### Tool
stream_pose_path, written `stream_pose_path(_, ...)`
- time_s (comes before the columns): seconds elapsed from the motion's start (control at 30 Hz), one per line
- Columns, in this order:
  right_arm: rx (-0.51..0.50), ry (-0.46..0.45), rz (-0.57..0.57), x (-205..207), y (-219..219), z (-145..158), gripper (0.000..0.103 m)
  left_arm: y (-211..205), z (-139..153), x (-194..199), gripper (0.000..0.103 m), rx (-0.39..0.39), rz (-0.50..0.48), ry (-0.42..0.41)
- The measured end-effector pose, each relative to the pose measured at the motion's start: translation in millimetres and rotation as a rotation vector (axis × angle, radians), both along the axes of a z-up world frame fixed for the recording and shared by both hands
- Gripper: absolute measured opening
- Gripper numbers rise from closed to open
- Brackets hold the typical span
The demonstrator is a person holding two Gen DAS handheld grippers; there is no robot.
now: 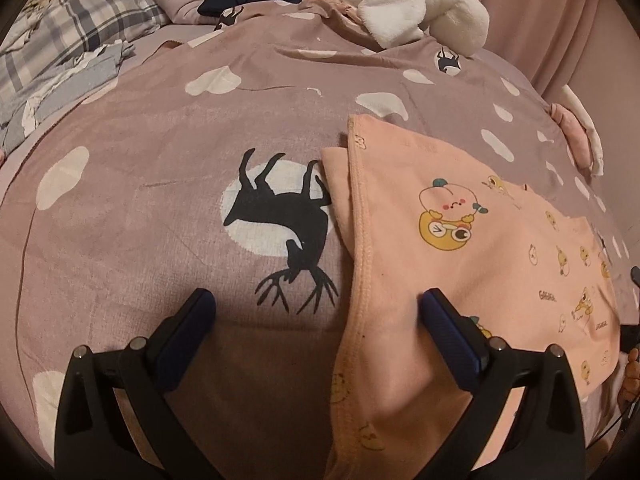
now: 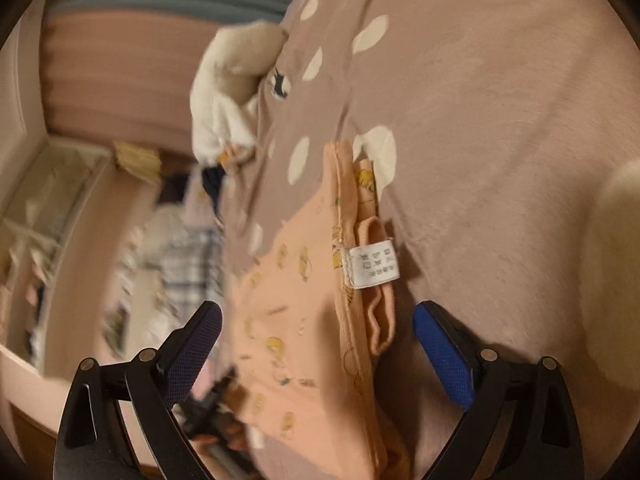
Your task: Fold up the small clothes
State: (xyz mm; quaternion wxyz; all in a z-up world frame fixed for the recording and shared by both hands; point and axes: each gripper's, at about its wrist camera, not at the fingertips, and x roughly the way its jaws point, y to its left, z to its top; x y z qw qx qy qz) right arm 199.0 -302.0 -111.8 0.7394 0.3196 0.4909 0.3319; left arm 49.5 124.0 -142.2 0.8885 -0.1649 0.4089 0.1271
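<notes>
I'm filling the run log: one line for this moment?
left gripper open | right gripper open | peach garment released on bedspread

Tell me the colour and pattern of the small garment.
Peach-pink garment with small yellow cartoon prints; clearest in the left wrist view.

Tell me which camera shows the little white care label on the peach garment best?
The right wrist view: the care label sits near the middle, its printed symbols visible, at the peach garment's edge. The left wrist view shows the garment's cartoon print but no label at all.

Home bedrm: bed w/ deer-print duvet (image 1: pixel 160 168), plaid pillow (image 1: pixel 92 12), pink curtain (image 1: pixel 560 20).
</notes>
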Motion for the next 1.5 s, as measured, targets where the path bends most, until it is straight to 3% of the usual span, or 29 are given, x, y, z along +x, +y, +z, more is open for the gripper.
stream_pose_path(0.17, -0.13, -0.111, 0.019, -5, 27, 6, 0.102, -2, 0, -1, 0.103, 0.013, -0.001, -0.004)
stream_pose_path(0.33, -0.126, -0.12, -0.023, -1, 29, 5, 0.097, -4, 0, -1, 0.103, 0.02, 0.002, 0.002)
stream_pose_path(0.4, -0.122, -0.106, -0.019, 3, 26, 4, 0.082, -5, 0, 0, 0.103, 0.028, 0.002, 0.004)
stream_pose_path(0.43, -0.111, -0.086, -0.016, 5, 25, 1, 0.069, -6, -1, -1, 0.103, 0.03, 0.001, 0.002)
stream_pose_path(0.6, -0.132, -0.051, -0.022, 10, 24, -4, 0.037, -5, -1, -1, 0.103, 0.031, -0.001, 0.002)
stream_pose_path(0.63, -0.142, -0.042, -0.017, 11, 25, -6, 0.024, -5, -1, -1, 0.103, 0.03, -0.003, 0.002)
stream_pose_path(0.83, -0.127, -0.023, -0.046, 7, 27, 1, 0.019, -5, -1, -1, 0.103, 0.032, -0.011, 0.007)
stream_pose_path(1.03, 0.0, -0.077, -0.006, -11, 45, 26, 0.017, -3, 0, 1, 0.103, 0.024, -0.024, 0.017)
stream_pose_path(1.17, -0.038, -0.099, 0.02, -18, 74, 39, 0.017, -2, -1, 3, 0.103, 0.026, -0.034, 0.023)
stream_pose_path(1.5, -0.004, -0.041, 0.042, -14, 114, 47, 0.017, 0, 0, 5, 0.103, 0.013, -0.042, 0.04)
